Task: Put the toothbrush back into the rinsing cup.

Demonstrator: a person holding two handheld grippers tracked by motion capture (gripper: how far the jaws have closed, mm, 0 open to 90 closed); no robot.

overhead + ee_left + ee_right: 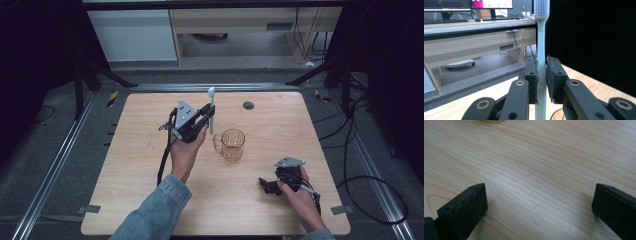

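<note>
My left gripper [206, 116] is raised above the table, shut on a pale toothbrush [212, 111] that stands upright, bristle head up. In the left gripper view the toothbrush [541, 45] runs up between the two pads, and the left gripper [541, 80] clamps its handle. An amber glass mug [231, 144] stands on the wooden table [150, 165], just right of and below the left gripper. My right gripper [265, 185] rests low near the table's front right, open. In the right gripper view the right gripper [539, 202] has only bare wood between its jaws, and the mug's base [487, 121] peeks in at the top edge.
A small dark round grommet [248, 105] sits in the table near the far edge. Beyond the table are a desk [474, 37] with monitors, and dark stand legs at both far corners. Cables trail along the floor at the right.
</note>
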